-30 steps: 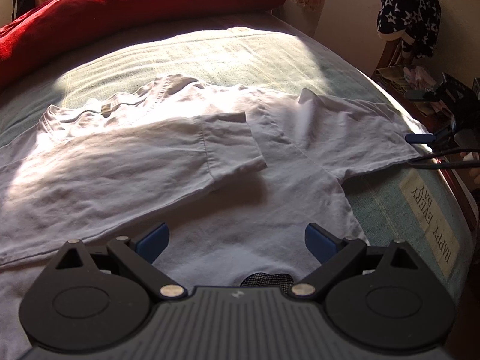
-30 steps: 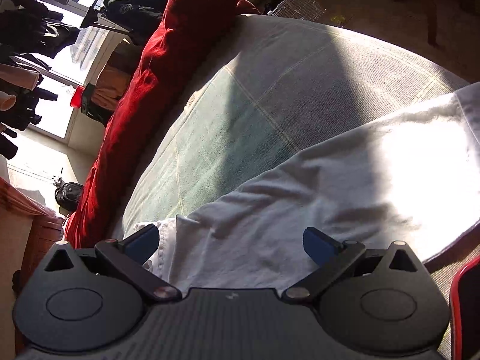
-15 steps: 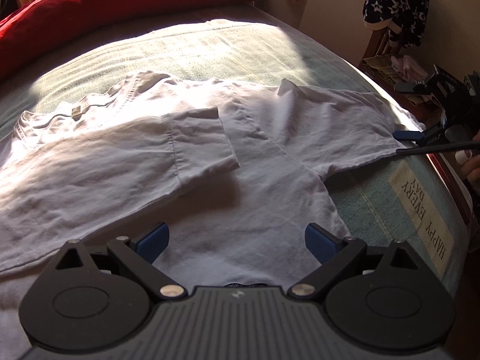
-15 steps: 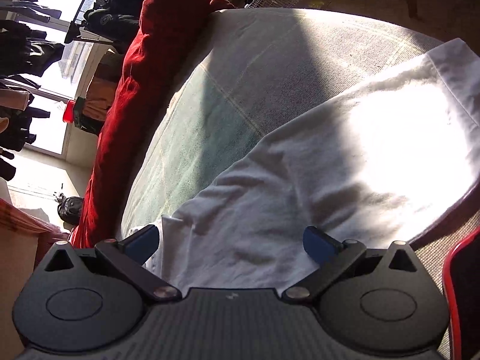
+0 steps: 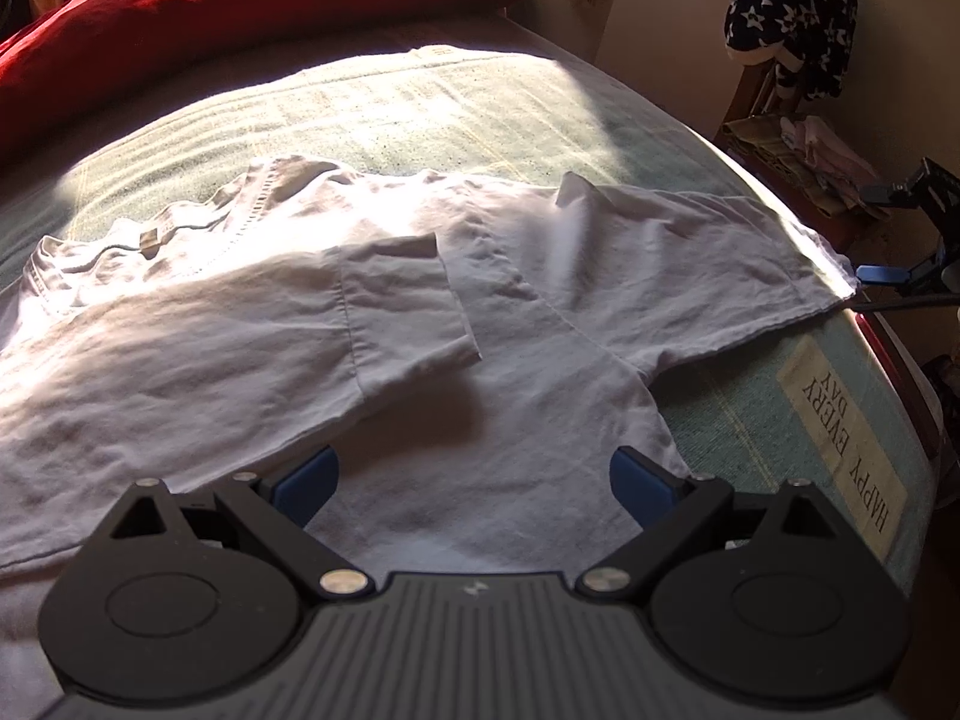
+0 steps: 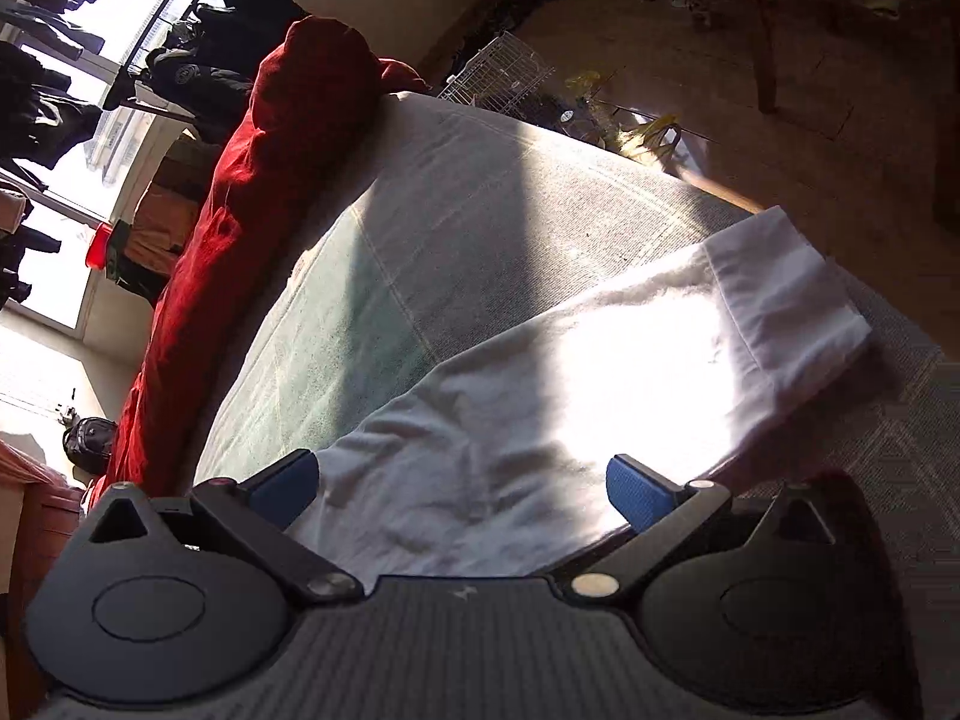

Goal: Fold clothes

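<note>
A white T-shirt [image 5: 540,420] lies spread on the green bed cover [image 5: 450,102]. Its left side is folded inward, with that sleeve [image 5: 402,306] resting on the chest. The other sleeve [image 5: 708,264] stretches flat to the bed's right edge. My left gripper [image 5: 474,477] hovers open above the shirt's lower body, holding nothing. My right gripper [image 5: 877,234] is at the tip of the stretched sleeve. In the right wrist view the right gripper [image 6: 461,486] stands open with the sleeve [image 6: 600,396] lying between its blue pads, and the hem [image 6: 780,300] is off to the right.
A red duvet [image 5: 240,6] is bunched along the far side of the bed. A label reading HAPPY EVERY DAY [image 5: 840,438] marks the cover near the right edge. A star-patterned garment [image 5: 786,12] hangs beside the bed. Floor clutter and a wire rack [image 6: 498,72] lie beyond.
Both cameras shifted a little. In the right wrist view the sleeve hem has swung further into view. Both grippers stayed open, and the shirt's folds look the same.
</note>
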`<state>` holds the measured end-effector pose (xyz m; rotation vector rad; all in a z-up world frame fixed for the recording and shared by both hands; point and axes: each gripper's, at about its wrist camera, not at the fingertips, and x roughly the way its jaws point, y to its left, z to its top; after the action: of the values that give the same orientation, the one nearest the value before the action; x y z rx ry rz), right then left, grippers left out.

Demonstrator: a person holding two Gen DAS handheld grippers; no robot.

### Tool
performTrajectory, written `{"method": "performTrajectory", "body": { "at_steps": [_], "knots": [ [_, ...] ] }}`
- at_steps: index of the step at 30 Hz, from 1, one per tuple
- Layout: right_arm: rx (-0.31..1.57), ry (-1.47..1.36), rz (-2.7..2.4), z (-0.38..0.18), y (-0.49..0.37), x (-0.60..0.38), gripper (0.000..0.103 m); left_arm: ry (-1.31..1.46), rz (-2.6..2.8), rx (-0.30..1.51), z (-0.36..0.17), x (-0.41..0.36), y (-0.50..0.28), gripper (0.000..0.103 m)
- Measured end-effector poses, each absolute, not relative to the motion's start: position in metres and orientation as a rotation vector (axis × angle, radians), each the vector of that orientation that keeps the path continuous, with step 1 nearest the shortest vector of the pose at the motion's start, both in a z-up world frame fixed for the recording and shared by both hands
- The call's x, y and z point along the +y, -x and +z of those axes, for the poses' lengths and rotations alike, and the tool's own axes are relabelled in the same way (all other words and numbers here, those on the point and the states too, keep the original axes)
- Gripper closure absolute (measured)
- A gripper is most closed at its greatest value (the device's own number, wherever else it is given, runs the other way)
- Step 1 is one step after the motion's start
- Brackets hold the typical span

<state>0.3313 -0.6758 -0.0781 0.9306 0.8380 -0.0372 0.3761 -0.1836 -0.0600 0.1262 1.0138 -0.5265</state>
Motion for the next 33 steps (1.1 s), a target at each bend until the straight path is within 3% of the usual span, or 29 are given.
{"method": "performTrajectory", "body": {
  "at_steps": [5,16,27,33],
  "knots": [
    [0.816,-0.997,-0.132,-0.094,-0.309,-0.716,0.001,-0.139,-0.538,1.014,-0.061,-0.191,-0.376,0.006],
    [0.768,-1.155,-0.149,-0.135,-0.29,-0.757,0.016,-0.171,-0.549,1.023,-0.063,-0.206,-0.379,0.006],
    [0.619,-1.292,-0.09,-0.157,-0.299,-0.78,0.016,-0.192,-0.572,1.012,-0.062,-0.226,-0.38,0.006],
    [0.642,-1.307,-0.011,-0.157,-0.294,-0.77,0.016,-0.215,-0.596,0.998,-0.058,-0.238,-0.381,0.006]
  ]
}}
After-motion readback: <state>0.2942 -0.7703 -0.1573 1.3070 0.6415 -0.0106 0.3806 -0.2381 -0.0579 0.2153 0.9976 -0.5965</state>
